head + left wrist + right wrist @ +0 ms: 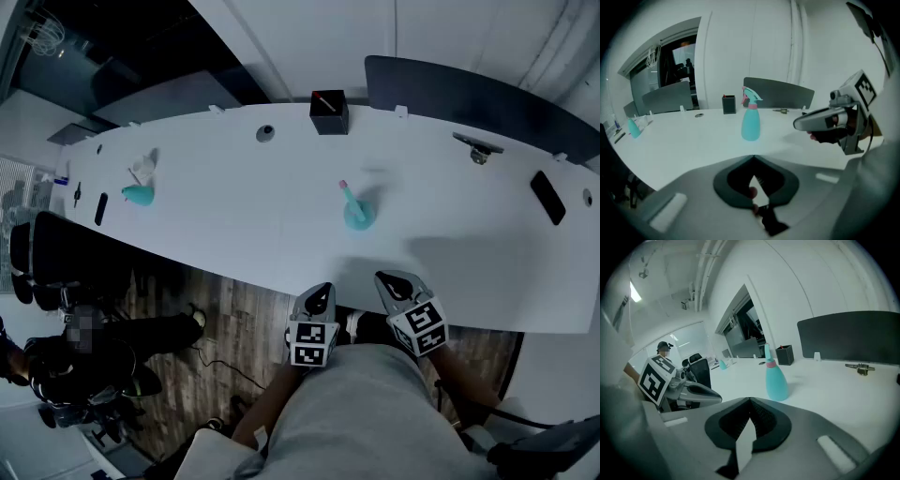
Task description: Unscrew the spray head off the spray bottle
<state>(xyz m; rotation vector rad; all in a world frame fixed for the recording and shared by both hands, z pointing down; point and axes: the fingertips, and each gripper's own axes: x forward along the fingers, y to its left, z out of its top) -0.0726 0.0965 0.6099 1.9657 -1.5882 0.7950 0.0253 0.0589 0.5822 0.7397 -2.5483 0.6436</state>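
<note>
A teal spray bottle (356, 210) with a pink collar and teal spray head stands upright near the middle of the white table (234, 216). Both grippers hover at the table's near edge, short of the bottle and apart from it. My left gripper (322, 291) is shut with nothing between its jaws, and so is my right gripper (388, 279). The left gripper view shows the bottle (751, 120) straight ahead of the shut left gripper (753, 158), with the right gripper (820, 121) beside it. In the right gripper view the bottle (775, 378) stands ahead of the shut right gripper (750, 401); the left gripper (696, 393) is at left.
A second teal bottle (139, 193) stands far left on the table. A black pen box (329, 112) sits at the back edge, a metal tool (478, 148) and a black phone (547, 197) at the right. A dark divider panel (469, 94) stands behind. A person sits at lower left.
</note>
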